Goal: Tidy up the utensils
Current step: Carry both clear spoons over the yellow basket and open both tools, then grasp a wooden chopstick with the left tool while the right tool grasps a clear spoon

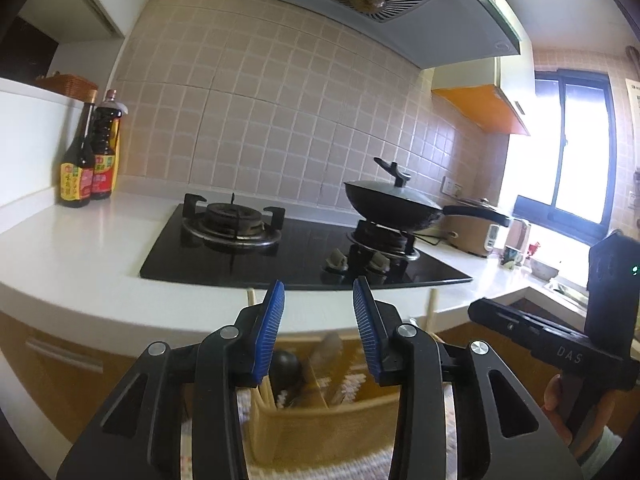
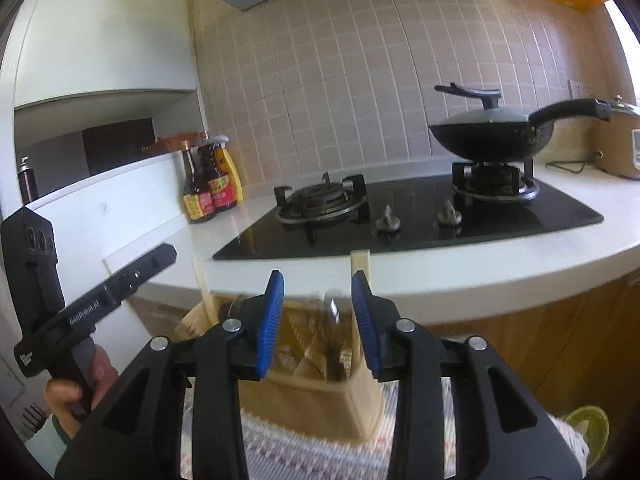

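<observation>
A wooden utensil box (image 1: 320,428) stands on a patterned cloth (image 1: 320,466) just below the counter edge. It holds a dark round-headed ladle (image 1: 285,366) and a blurred flat utensil (image 1: 325,354). My left gripper (image 1: 319,286) hovers above the box, open, with no utensil touching its blue pads (image 1: 270,332). In the right wrist view the same box (image 2: 320,396) lies under my right gripper (image 2: 317,276), also open. A blurred pale utensil (image 2: 332,310) shows between its fingers, apart from both pads. A hand holds each gripper's handle; the right gripper's body (image 1: 560,344) and the left gripper's body (image 2: 100,296) each show in the other's view.
Ahead runs a white counter (image 1: 80,264) with a black gas hob (image 1: 256,256). A lidded black wok (image 1: 394,204) sits on the right burner, its handle pointing right. Sauce bottles (image 1: 90,160) stand at the far left, a rice cooker (image 1: 472,232) at the far right. Wooden cabinet fronts (image 2: 540,328) lie below.
</observation>
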